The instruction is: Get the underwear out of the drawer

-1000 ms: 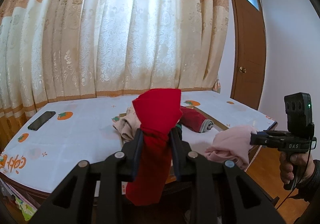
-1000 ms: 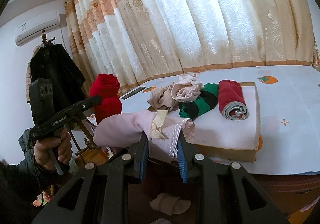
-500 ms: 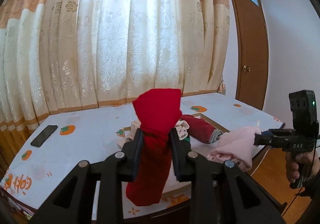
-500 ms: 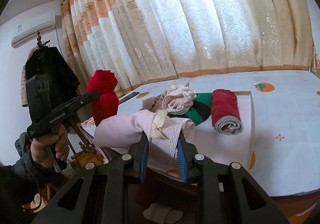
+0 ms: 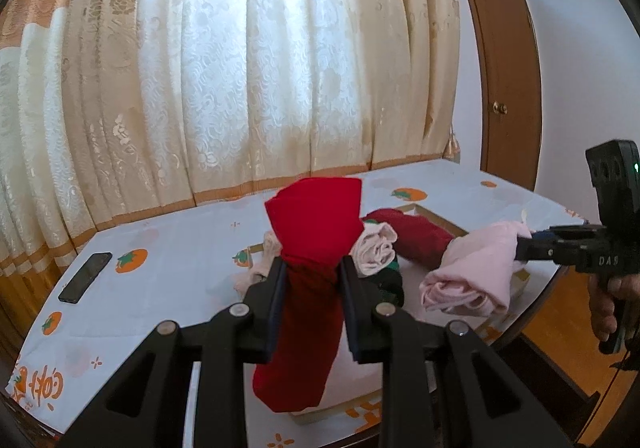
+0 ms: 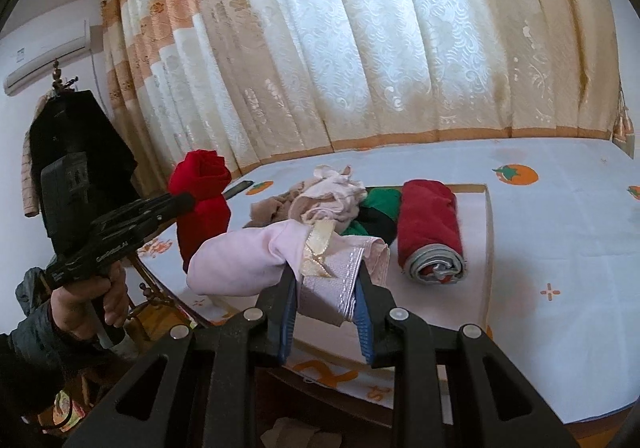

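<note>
My left gripper (image 5: pixel 312 268) is shut on a bright red piece of underwear (image 5: pixel 312 232) and holds it above the table's near edge; it also shows in the right wrist view (image 6: pixel 202 184). My right gripper (image 6: pixel 326 276) is shut on a pale pink piece of underwear with a cream bow (image 6: pixel 256 256), seen from the left wrist too (image 5: pixel 476 268). The shallow drawer tray (image 6: pixel 486 232) lies on the table and holds a dark red roll (image 6: pixel 430 228), a green and black piece (image 6: pixel 380 208) and beige crumpled pieces (image 6: pixel 328 192).
The table (image 5: pixel 160 288) has a white cloth with orange fruit prints. A black phone (image 5: pixel 85 277) lies at its left. Curtains hang behind. A brown door (image 5: pixel 508 60) is at the right. A dark coat (image 6: pixel 76 128) hangs on a stand at the left.
Both grippers have risen and moved forward over the table with their garments still held. The drawer tray and its contents now sit lower and closer in both views.
</note>
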A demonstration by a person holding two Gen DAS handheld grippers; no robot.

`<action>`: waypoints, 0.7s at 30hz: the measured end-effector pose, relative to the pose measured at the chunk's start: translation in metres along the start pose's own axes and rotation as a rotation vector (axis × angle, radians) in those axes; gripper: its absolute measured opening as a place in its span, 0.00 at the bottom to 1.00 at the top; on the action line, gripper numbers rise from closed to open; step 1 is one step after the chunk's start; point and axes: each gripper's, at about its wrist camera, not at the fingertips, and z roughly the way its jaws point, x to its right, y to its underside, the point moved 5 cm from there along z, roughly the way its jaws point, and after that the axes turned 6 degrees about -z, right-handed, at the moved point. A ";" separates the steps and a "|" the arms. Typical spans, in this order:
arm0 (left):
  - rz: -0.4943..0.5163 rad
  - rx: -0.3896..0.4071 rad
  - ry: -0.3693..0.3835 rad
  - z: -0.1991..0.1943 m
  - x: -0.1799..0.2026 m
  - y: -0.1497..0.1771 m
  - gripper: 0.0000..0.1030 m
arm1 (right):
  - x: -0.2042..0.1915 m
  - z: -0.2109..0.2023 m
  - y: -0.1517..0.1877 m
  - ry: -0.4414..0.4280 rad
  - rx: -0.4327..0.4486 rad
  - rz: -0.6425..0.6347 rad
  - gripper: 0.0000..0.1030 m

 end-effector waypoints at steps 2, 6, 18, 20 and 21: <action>0.014 -0.012 -0.002 0.004 0.001 0.003 0.23 | 0.004 0.005 0.001 0.007 -0.009 0.007 0.27; 0.042 -0.031 -0.004 0.011 0.005 0.006 0.23 | 0.009 0.012 0.004 0.022 -0.025 0.011 0.27; 0.194 -0.122 0.012 0.044 0.042 0.027 0.23 | 0.040 0.024 0.018 0.124 -0.095 0.032 0.27; 0.212 -0.141 0.024 0.048 0.048 0.033 0.23 | 0.044 0.025 0.021 0.139 -0.105 0.031 0.28; 0.223 -0.149 0.026 0.050 0.051 0.036 0.23 | 0.046 0.025 0.023 0.144 -0.110 0.030 0.28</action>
